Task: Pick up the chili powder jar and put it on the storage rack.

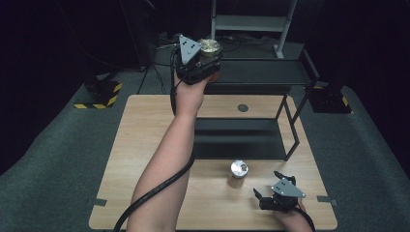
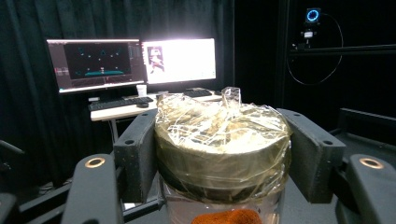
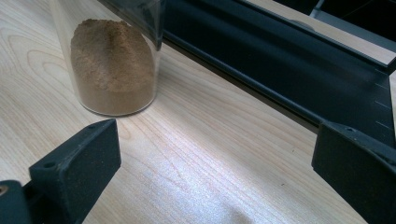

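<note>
Black metal two-tier shelf (image 1: 270,72) stands across the wooden counter (image 1: 145,145); left tool (image 1: 205,57) clamps a film-wrapped gold-lidded glass jar (image 2: 222,140) above it, right tool (image 3: 210,154) gapes empty beside a silver-lidded glass jar of brown powder (image 3: 114,70).

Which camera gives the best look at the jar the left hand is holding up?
The left gripper view. There the jar sits close up between the jaws, showing its gold lid under crinkled clear wrap, glass wall and orange-brown powder below. The high view shows it small and far, at the shelf's top level, mostly just the lid. The right gripper view looks at another jar.
</note>
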`<state>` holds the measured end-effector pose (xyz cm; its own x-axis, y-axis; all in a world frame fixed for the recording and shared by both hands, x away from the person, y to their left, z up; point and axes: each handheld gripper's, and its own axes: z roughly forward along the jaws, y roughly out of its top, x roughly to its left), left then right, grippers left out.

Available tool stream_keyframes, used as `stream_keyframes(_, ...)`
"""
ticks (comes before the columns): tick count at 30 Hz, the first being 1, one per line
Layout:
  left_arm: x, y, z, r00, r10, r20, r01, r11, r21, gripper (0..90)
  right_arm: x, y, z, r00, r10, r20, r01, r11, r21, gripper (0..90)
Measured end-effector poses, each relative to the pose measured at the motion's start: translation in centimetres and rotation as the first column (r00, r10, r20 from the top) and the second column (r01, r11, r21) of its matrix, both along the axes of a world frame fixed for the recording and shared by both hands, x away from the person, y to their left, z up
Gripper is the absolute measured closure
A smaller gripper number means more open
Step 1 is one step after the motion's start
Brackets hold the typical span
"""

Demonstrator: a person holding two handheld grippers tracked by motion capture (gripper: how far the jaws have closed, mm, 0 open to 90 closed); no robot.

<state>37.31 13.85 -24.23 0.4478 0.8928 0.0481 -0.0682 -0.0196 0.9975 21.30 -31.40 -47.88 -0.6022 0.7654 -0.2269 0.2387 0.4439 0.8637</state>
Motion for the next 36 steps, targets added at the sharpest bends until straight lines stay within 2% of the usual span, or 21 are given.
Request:
stream_keyframes(7, 0.2, 0.0, -0.1, 1.0, -0.003, -0.006, 0.003, 0.9999, -0.015, 34.1, 0.0, 0.0, 0.0, 1.0, 0.0, 0.001, 0.0, 1.0, 0.0, 0.2)
stream_keyframes(18, 0.4, 0.1, 0.2, 0.9996, -0.011, -0.025, 0.01, 0.9998, -0.015, 31.8, 0.0, 0.0, 0.0, 1.0, 0.0, 0.001, 0.0, 1.0, -0.002, 0.2)
stream_keyframes(20, 0.3, 0.0, 0.3, 0.9995, -0.004, -0.03, 0.004, 0.9999, -0.011, 28.1, 0.0, 0.0, 0.0, 1.0, 0.0, 0.0, 0.0, 1.0, -0.002, 0.2)
stream_keyframes(24, 0.2, 0.0, 0.4, 0.9992, 0.006, -0.039, -0.007, 0.9996, -0.028, 15.6, 0.0, 0.0, 0.0, 1.0, 0.0, -0.002, 0.0, 1.0, 0.0, 0.2)
stream_keyframes(26, 0.1, -0.1, 0.5, 0.9989, 0.005, -0.047, -0.006, 0.9998, -0.019, 5.4, 0.0, 0.0, 0.0, 1.0, 0.0, 0.0, 0.0, 1.0, 0.0, 0.2)
stream_keyframes(27, -0.2, -0.4, 0.5, 0.999, 0.017, -0.041, -0.017, 0.9999, -0.001, 0.4, 0.0, 0.0, 0.0, 1.0, 0.0, 0.001, 0.0, 1.0, 0.0, 0.2)
stream_keyframes(29, -0.4, -0.5, 0.4, 0.9993, 0.018, -0.031, -0.018, 0.9997, 0.017, 0.4, 0.0, 0.0, 0.0, 1.0, 0.0, -0.001, 0.0, 1.0, -0.003, 0.2)
stream_keyframes(36, -1.4, -0.2, 0.2, 0.9995, 0.014, -0.029, -0.013, 0.9997, 0.02, 0.4, 0.0, 0.1, 0.0, 1.0, -0.003, -0.002, 0.003, 1.0, -0.005, 0.2)
